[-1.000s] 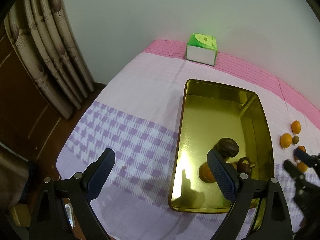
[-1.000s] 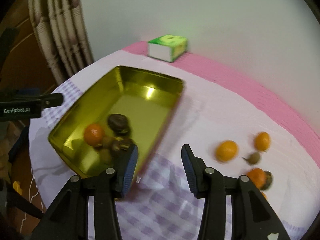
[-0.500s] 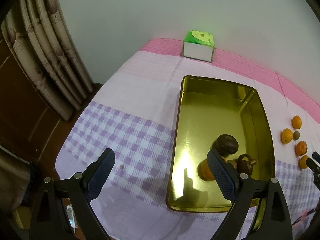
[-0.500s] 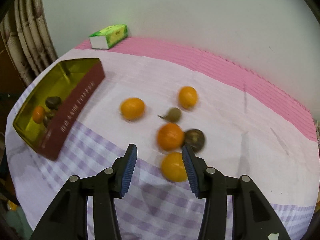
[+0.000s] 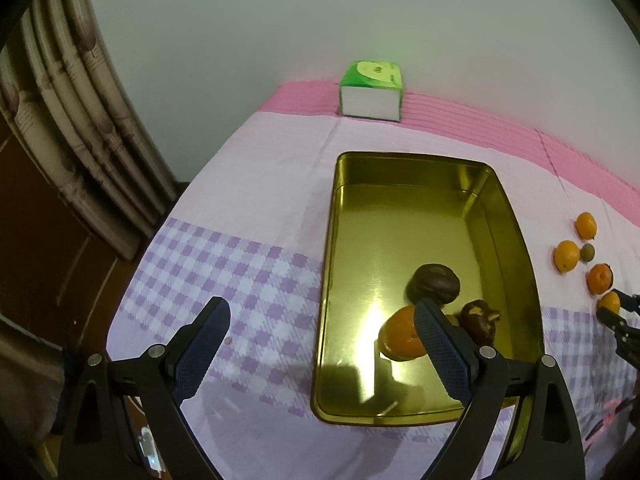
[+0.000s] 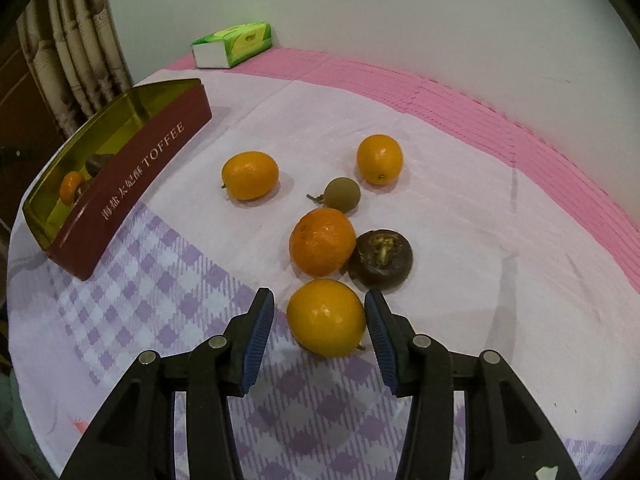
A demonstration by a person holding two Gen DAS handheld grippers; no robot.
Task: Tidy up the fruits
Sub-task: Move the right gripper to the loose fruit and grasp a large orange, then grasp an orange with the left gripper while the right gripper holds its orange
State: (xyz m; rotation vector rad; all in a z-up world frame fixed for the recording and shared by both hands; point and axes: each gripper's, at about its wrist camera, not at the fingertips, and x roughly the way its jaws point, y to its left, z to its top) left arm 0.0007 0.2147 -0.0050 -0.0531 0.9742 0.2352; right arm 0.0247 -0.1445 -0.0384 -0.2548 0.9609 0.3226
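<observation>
Fruits loose: six on the tablecloth (image 6: 460, 208), toward its right side; nearest me a yellow-orange citrus (image 6: 326, 317), behind it an orange tangerine (image 6: 322, 241) touching a dark brown fruit (image 6: 379, 259), then a small olive-brown fruit (image 6: 342, 195) and two more citrus farther back.
Fruits stowed: an orange one (image 5: 402, 334) and two dark ones in the near end of the gold tin (image 5: 516, 240), which sits toward the left side of the cloth.
Right gripper (image 6: 320, 332): I have its fingers apart, one on each side of the nearest citrus; the right pad looks at or just off the skin, the left pad shows a clear gap. Not gripping yet.
Left gripper (image 5: 320, 340): spread wide, empty, hovering over the tin's near left corner.
Key relation: citrus lies squarely between my right fingers, slightly nearer the right pad; its longer axis runs roughly across the gap, so closing should meet its ends.
Nearer hand: right.
Next step, my judgement: close, lift, carry left to the tin.
Other: green tissue pack (image 6: 234, 45) at the far edge.
</observation>
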